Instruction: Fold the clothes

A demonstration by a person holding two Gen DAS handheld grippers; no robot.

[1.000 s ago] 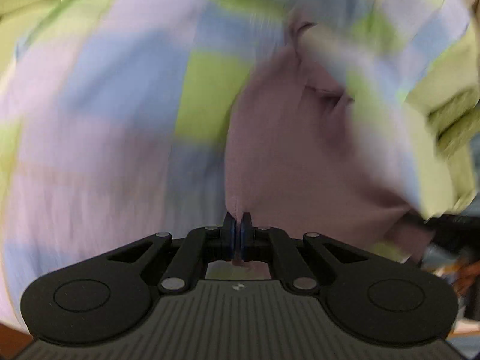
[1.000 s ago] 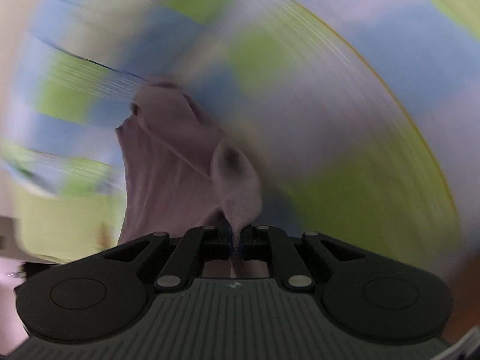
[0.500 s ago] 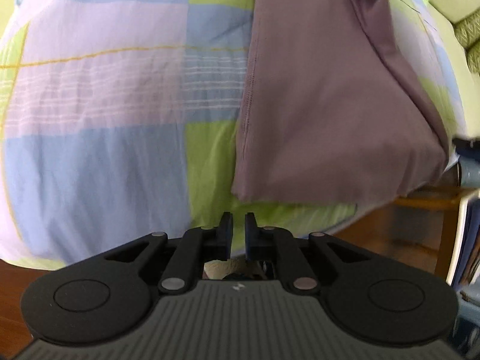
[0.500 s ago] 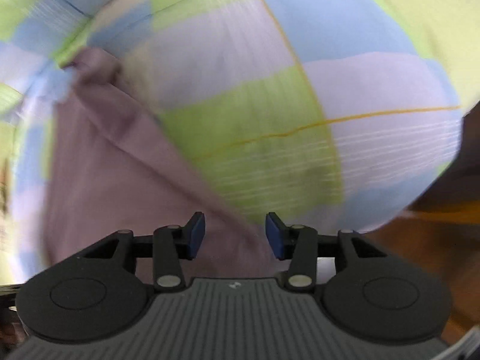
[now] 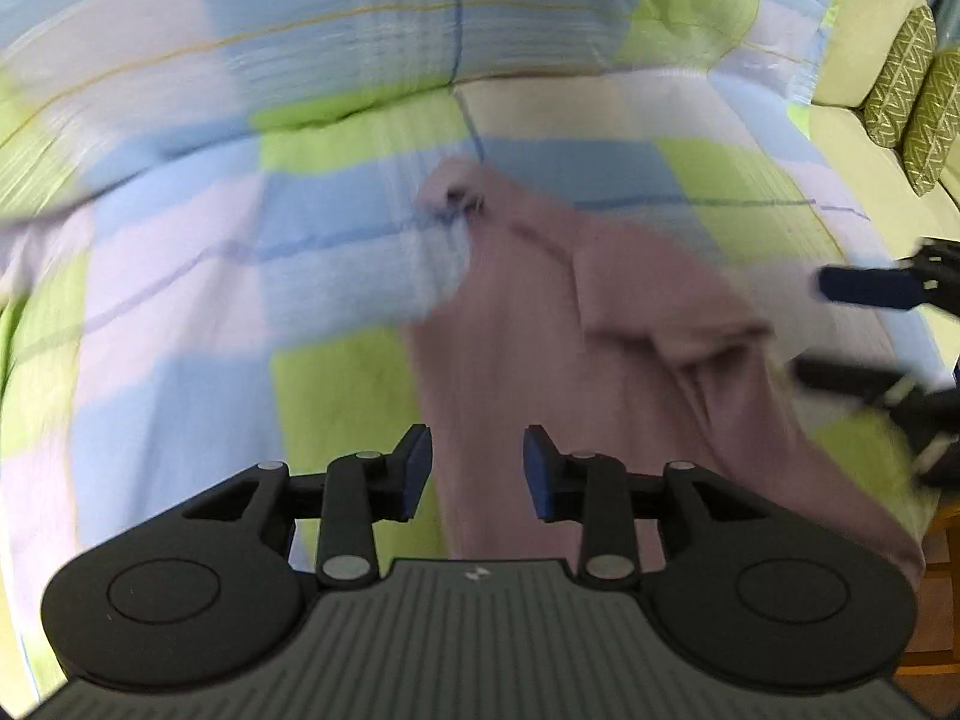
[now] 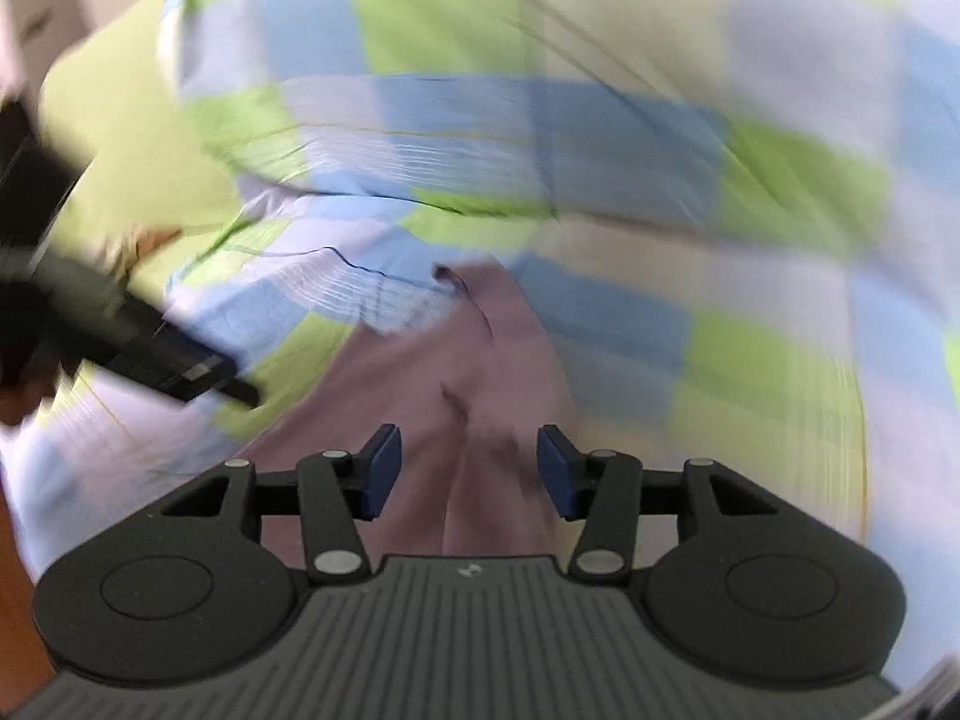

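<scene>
Both grippers, left gripper (image 5: pixel 477 465) and right gripper (image 6: pixel 467 471), fingers apart, empty. Pinch purple cloth (image 5: pixel 600 348) edges evenly, then fold.

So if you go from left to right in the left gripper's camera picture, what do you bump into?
Checked blue, green and lilac bedsheet → crumpled mauve cloth garment → the other black gripper with blue finger pads → green patterned cushions.
</scene>
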